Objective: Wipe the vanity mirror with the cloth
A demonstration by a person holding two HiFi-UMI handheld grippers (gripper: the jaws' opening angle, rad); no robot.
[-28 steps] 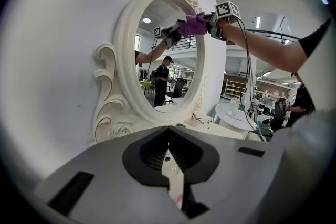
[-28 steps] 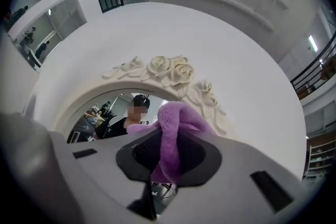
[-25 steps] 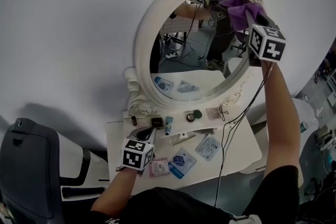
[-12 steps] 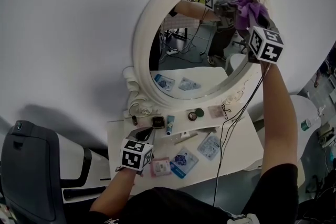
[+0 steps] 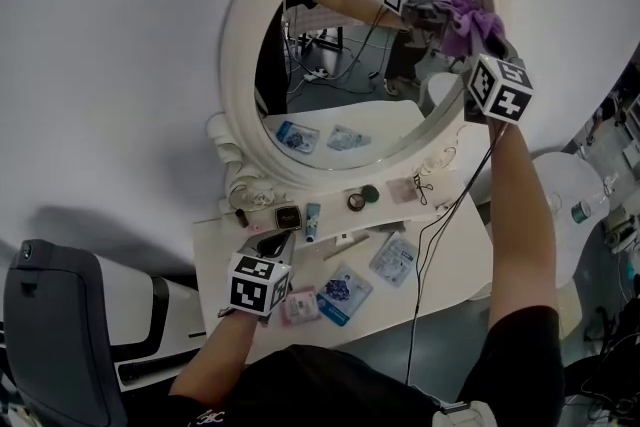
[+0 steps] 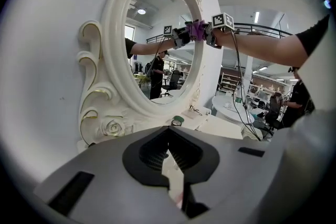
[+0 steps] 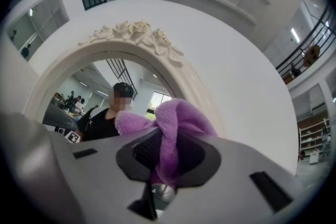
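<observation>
my right gripper has its fingers clamped on the purple cloth, which sits against the vanity mirror near its upper right rim. my left gripper hovers below the mirror over the bench, fingers slightly apart, empty.

The crest of the mirror is cut off by the head view's top edge; print on the packets on the desk is too small to read.
</observation>
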